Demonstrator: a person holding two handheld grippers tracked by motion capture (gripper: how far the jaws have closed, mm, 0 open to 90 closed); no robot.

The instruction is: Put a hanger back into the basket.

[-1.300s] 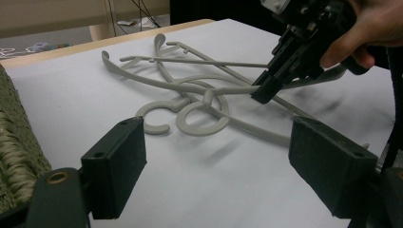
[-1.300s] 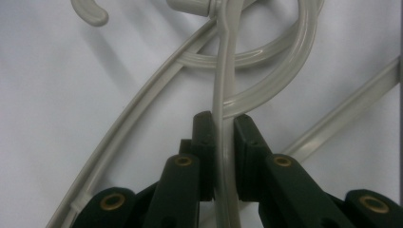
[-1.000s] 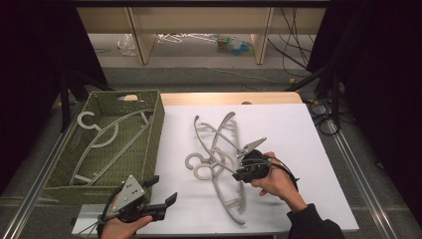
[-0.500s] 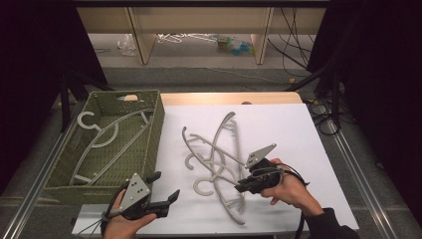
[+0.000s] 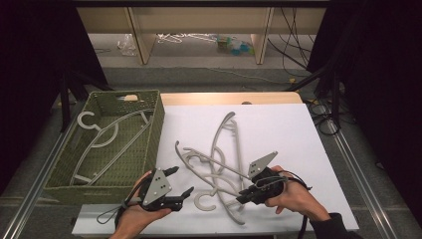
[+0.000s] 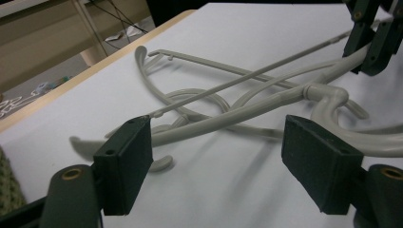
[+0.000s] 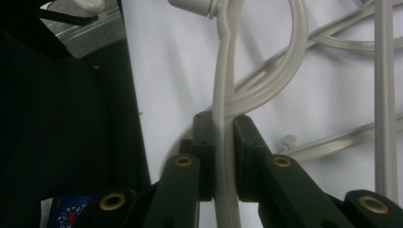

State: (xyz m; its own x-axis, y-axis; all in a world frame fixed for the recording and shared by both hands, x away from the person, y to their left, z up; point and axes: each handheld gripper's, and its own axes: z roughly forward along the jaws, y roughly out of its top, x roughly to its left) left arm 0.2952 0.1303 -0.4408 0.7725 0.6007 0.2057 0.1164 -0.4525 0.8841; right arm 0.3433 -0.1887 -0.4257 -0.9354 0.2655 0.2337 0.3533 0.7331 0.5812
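Green woven basket [image 5: 149, 134] at the table's left edge, holding one grey hanger [image 5: 107, 142] flat on its floor, hook toward the far left corner. Right gripper [image 5: 247, 193] low over the white tabletop [image 5: 298, 129], held level from the near right, jaws clamped on a thin flat arm of a hanger [image 7: 223, 118] in the tangled pile of grey hangers [image 5: 219, 164]. Left gripper [image 5: 181, 181] level at the near edge between basket and pile, aimed at the pile, jaws apart though just narrowing, nothing between them. Pale grey plastic hangers, curved hooks, arms crossing over one another, mid-table toward the near side
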